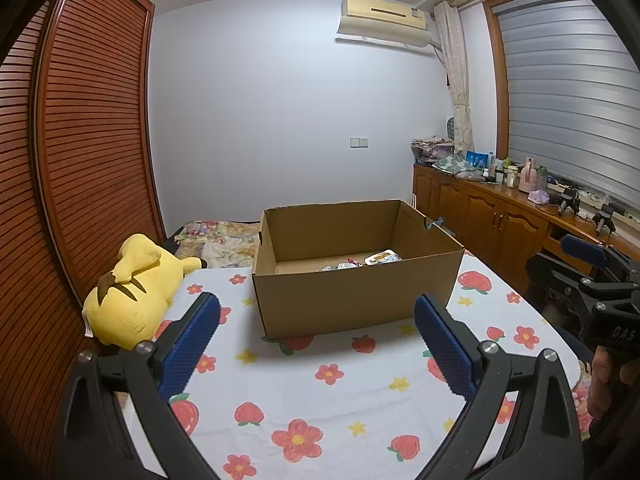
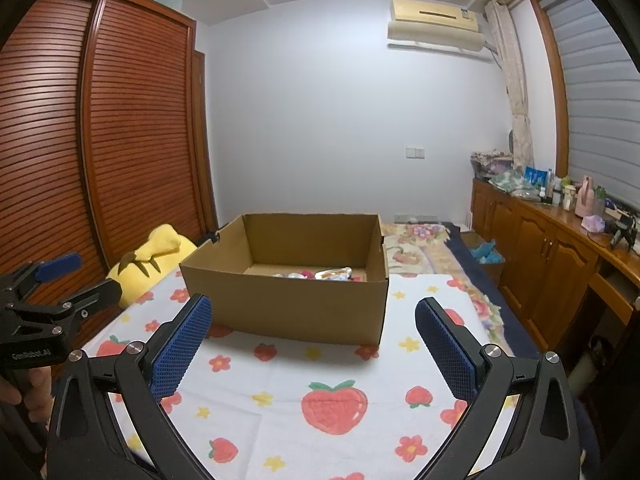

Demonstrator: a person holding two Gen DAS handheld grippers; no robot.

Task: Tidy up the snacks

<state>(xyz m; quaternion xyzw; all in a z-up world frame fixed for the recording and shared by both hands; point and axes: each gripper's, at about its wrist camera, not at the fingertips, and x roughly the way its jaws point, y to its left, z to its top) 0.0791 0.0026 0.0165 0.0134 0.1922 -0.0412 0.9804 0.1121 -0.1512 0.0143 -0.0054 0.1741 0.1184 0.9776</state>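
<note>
An open cardboard box (image 1: 352, 300) stands on a white cloth printed with strawberries and flowers (image 1: 320, 400). Several snack packets (image 1: 376, 258) lie on its floor, mostly hidden by the near wall; they also show in the right wrist view (image 2: 332, 274) inside the box (image 2: 296, 304). My left gripper (image 1: 316, 340) is open and empty, held in front of the box. My right gripper (image 2: 314, 340) is open and empty, also in front of the box. Each gripper shows at the edge of the other's view, the right one (image 1: 592, 280) and the left one (image 2: 48, 292).
A yellow plush toy (image 1: 132, 292) lies left of the box, next to a slatted wooden wardrobe (image 1: 80, 140). A floral quilt (image 2: 424, 248) lies behind the box. A wooden cabinet (image 2: 552, 248) with bottles and clutter runs along the right wall.
</note>
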